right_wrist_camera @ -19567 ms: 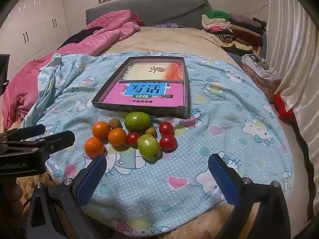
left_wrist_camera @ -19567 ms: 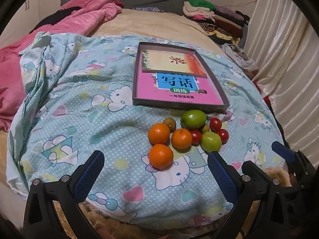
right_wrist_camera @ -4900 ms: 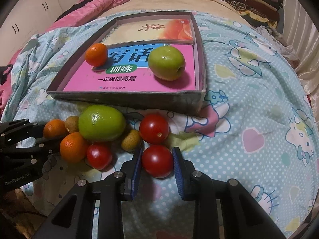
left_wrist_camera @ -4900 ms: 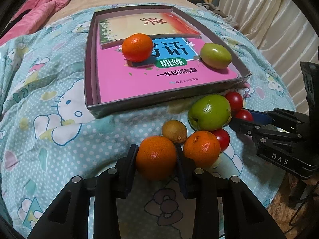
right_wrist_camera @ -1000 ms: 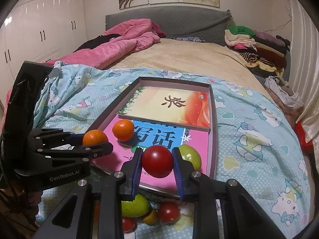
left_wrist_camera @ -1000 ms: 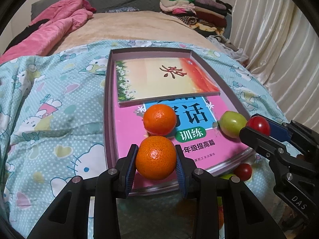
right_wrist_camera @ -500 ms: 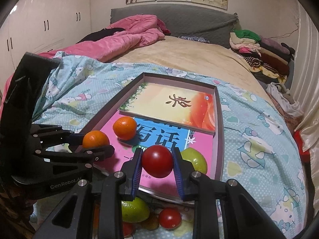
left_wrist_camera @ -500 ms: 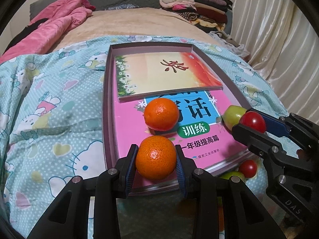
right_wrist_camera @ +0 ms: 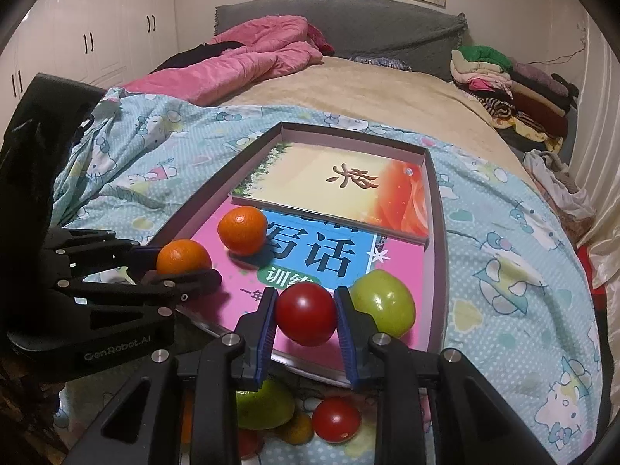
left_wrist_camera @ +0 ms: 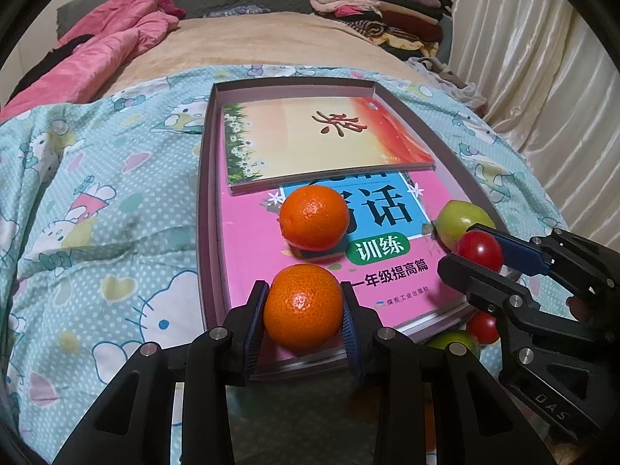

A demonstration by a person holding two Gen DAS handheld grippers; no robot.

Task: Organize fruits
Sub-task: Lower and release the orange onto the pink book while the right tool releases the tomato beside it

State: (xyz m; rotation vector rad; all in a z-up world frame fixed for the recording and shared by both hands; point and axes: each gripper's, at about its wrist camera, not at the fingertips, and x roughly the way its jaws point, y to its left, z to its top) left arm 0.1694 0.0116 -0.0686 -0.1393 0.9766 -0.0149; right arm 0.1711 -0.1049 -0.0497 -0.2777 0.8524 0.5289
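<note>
My left gripper [left_wrist_camera: 303,312] is shut on an orange [left_wrist_camera: 303,306] and holds it over the near edge of the shallow box [left_wrist_camera: 205,178]. My right gripper [right_wrist_camera: 306,316] is shut on a red tomato [right_wrist_camera: 306,313], also over the box's near edge [right_wrist_camera: 440,267]. Inside the box, on a pink book, lie another orange [left_wrist_camera: 314,217] and a green apple [right_wrist_camera: 383,302]. On the bedspread in front of the box lie a green fruit [right_wrist_camera: 265,407], a tomato [right_wrist_camera: 336,418] and other small fruits, partly hidden by my fingers.
The box stands on a light-blue cartoon bedspread [left_wrist_camera: 97,213] on a bed. A pink quilt [right_wrist_camera: 248,54] lies at the back left, folded clothes [right_wrist_camera: 503,77] at the back right. Curtains [left_wrist_camera: 542,58] hang on the right.
Both grippers moved forward over the box's near edge, still holding the orange and the tomato. The fruits in the box have not moved.
</note>
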